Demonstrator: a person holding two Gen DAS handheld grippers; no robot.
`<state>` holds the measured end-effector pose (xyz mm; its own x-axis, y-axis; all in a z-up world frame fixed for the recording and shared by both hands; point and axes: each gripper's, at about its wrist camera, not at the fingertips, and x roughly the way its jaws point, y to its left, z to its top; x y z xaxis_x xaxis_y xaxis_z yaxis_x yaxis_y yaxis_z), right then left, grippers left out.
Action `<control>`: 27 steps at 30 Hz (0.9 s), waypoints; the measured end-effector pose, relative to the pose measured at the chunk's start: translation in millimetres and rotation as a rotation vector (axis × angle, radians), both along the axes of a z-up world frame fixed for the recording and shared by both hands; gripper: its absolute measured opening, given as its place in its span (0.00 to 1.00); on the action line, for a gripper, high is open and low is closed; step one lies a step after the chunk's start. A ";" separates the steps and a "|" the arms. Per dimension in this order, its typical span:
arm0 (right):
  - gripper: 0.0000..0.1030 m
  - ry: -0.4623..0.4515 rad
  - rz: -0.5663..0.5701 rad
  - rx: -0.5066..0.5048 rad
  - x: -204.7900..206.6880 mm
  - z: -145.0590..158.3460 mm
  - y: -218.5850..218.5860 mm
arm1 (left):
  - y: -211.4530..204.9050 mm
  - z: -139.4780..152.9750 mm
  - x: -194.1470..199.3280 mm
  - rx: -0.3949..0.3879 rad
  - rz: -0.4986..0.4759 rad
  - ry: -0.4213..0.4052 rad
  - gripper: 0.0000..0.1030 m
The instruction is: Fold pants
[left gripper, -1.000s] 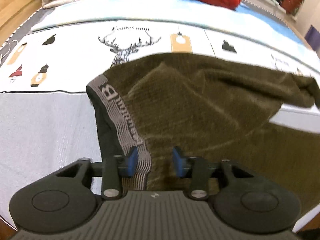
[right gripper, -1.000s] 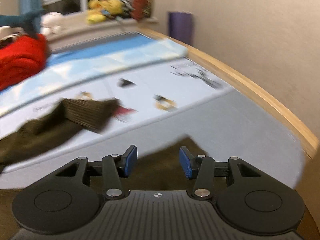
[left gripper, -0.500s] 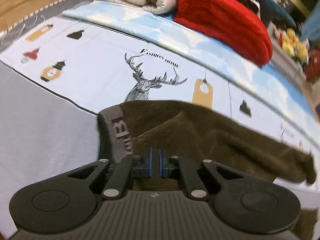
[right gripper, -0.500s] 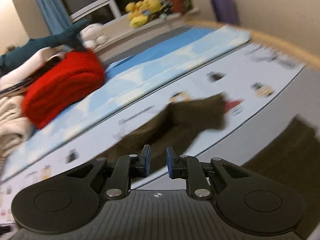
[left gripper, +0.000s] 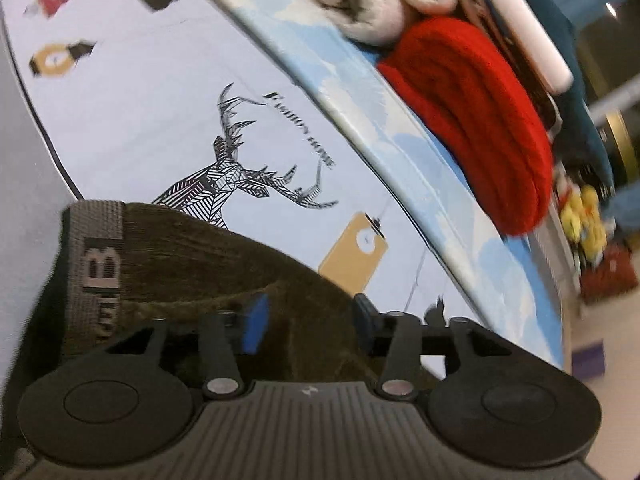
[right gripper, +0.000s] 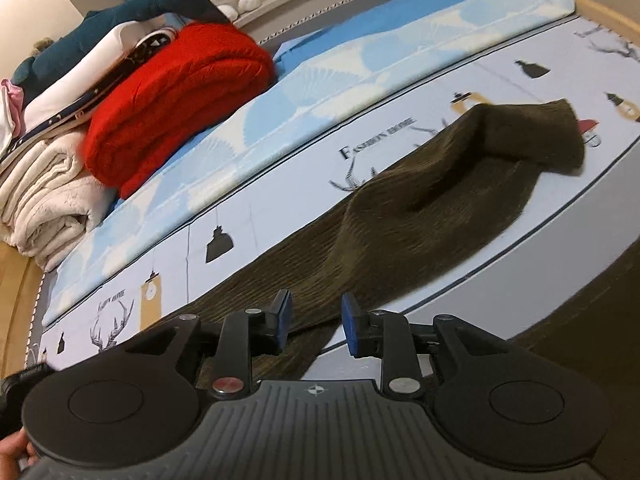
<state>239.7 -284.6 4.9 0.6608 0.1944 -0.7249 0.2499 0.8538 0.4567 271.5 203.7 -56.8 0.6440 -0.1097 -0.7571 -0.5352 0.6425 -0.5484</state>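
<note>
- Left gripper (left gripper: 306, 324) — fingers spread, above the olive pants (left gripper: 208, 264) near the grey waistband (left gripper: 96, 264).
- Right gripper (right gripper: 314, 324) — fingers spread over a pant leg (right gripper: 440, 208) on the printed bedsheet (right gripper: 280, 208).

Right gripper (right gripper: 314, 322): jaws parted, blue pads (right gripper: 283, 318) apart with a clear gap, nothing clamped between them. Below the gap lies the near part of the pants (right gripper: 420, 216), dark olive, ribbed. The cloth runs diagonally up and to the right across the printed sheet (right gripper: 288, 200), ending in a rumpled cuff end near the far right. A second dark stretch of fabric lies at the lower right, apart from the leg. Sheet shows deer and lantern prints. Behind it, a light blue blanket (right gripper: 360, 60). On that, upper left: folded red knit (right gripper: 176, 92), beside a cream stack (right gripper: 48, 196). Wooden bed edge (right gripper: 600, 8) at the top right.
</note>
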 end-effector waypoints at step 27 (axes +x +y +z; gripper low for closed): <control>0.29 0.065 -0.006 -0.015 22.0 -16.8 -16.8 | 5.8 -47.6 58.9 0.045 0.255 0.291 0.04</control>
